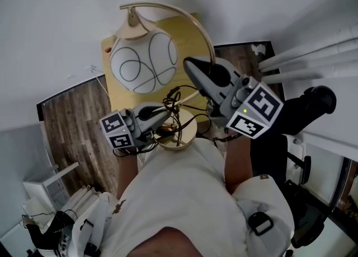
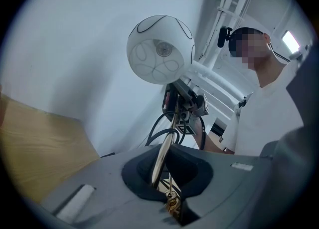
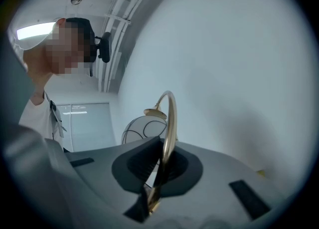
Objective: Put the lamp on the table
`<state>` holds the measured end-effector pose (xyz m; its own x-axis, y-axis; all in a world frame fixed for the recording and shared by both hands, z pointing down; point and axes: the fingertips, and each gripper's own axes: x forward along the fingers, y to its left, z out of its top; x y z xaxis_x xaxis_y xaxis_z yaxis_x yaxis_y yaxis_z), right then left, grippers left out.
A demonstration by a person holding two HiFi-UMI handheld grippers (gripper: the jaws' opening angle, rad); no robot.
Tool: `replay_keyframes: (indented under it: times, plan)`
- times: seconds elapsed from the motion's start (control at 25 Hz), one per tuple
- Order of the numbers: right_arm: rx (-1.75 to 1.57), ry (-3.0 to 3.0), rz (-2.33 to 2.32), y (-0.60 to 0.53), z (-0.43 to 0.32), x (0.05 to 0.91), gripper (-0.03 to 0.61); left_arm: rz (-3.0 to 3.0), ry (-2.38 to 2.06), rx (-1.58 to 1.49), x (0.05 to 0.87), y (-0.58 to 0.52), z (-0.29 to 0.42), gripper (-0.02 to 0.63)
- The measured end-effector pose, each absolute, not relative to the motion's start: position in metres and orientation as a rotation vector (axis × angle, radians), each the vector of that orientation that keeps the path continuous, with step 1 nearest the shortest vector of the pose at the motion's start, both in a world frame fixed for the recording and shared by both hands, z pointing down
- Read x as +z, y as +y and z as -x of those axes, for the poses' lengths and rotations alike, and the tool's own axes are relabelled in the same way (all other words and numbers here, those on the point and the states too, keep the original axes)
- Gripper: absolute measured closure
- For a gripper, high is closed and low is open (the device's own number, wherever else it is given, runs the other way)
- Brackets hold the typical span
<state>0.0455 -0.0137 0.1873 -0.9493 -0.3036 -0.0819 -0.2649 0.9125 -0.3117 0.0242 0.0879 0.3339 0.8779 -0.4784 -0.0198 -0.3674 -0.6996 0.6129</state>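
The lamp has a white globe shade with black looping lines, a curved brass stem and a round brass base with a tangled black cord. It hangs in the air over a small light-wood table by the white wall. My left gripper is shut on the stem low down, near the base. My right gripper is shut on the stem higher up. In the left gripper view, the stem runs between my jaws toward the globe. In the right gripper view, the arc rises from my jaws.
Dark wood floor lies left of the table. White rails and a black chair stand at the right, a white rack at the lower left. The person's torso fills the bottom. A wooden surface shows at the left.
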Motion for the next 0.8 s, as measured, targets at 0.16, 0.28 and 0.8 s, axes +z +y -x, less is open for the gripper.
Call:
replay_keyframes:
  times: [0.16,0.28,0.8]
  plan:
    - [-0.436,2.952,0.468,-0.031,-0.033,0.19,0.578,-2.42,-0.586,-0.235,0.337,0.071,-0.011,0.607]
    - [-0.44,2.97,0.501,-0.046,-0.022,0.197,0.578,-2.418,-0.566,-0.231,0.342,0.057,0.0,0.607]
    - [-0.433,3.006,0.635,-0.097,0.009,0.223,0.578,-2.465,-0.523,-0.189,0.366,0.001,0.038,0.607]
